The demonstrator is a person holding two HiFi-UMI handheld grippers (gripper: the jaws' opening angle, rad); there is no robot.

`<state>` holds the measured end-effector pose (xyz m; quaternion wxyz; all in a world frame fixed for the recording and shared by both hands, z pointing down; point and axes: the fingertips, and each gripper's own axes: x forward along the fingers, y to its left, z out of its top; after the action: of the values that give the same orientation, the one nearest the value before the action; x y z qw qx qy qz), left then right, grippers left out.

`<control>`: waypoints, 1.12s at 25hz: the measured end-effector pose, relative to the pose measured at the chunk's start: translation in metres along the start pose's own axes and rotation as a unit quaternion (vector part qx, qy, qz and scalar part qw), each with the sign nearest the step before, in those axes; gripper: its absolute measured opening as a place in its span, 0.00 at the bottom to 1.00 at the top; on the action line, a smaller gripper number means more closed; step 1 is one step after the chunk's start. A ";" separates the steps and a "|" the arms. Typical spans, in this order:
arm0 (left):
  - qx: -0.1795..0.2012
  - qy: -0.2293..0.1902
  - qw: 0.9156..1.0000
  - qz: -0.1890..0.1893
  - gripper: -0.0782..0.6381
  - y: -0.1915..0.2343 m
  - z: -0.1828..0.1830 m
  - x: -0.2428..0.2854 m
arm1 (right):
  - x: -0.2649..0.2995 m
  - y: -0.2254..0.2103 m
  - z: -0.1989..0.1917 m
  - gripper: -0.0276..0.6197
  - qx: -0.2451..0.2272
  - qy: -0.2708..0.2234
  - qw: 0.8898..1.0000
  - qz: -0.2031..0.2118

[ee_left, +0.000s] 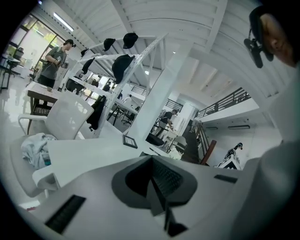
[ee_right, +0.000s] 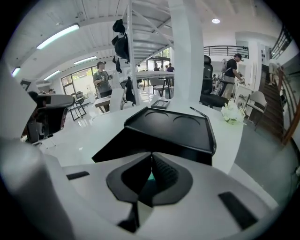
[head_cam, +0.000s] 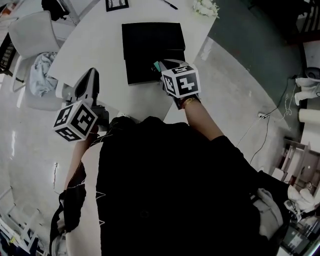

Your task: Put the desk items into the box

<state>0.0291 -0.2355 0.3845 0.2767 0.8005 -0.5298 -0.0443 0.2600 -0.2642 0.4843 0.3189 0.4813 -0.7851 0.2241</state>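
**Holding a teal item at the near edge of the open box**

Head view: a white table (head_cam: 100, 45) carries a black box (head_cam: 150, 50), which lies open in two dark halves, one beyond the other. The right gripper (head_cam: 161, 64) reaches over the near half of the box, its marker cube turned up toward the camera. A small teal item (head_cam: 156, 66) shows at its tip, above the box's near right part. The left gripper (head_cam: 90, 75) is held off the table's left edge, well apart from the box and pointing upward.

Right gripper view: the right gripper's (ee_right: 151, 171) fingers are pressed almost together, and a sliver of the teal item (ee_right: 149, 179) is visible between them. What kind of object it is cannot be told. The box (ee_right: 173, 126) fills the middle ground, and its far half shows two round recesses.

Left gripper view: the left gripper's (ee_left: 152, 180) fingers meet edge to edge with nothing between them.

Surroundings: a small picture frame (head_cam: 116, 4) and a pen (head_cam: 170, 4) lie at the table's far side. A bunch of white flowers (head_cam: 206, 7) sits at its far right corner. A white chair (head_cam: 30, 35) with a crumpled cloth (head_cam: 40, 72) on its seat stands left of the table.
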 end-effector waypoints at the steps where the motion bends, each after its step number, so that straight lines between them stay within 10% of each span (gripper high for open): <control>1: -0.001 -0.003 1.000 0.005 0.12 0.001 0.000 -0.004 | 0.001 0.000 0.000 0.06 -0.003 0.002 1.000 0.001; 28: -0.015 -0.030 0.999 0.043 0.12 0.038 0.010 -0.015 | 0.038 -0.002 -0.006 0.06 -0.032 0.047 0.998 0.008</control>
<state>-0.0118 -0.2375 0.3914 0.2744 0.7710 -0.5709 -0.0650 0.2510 -0.2844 0.5155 0.3689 0.4538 -0.7796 0.2240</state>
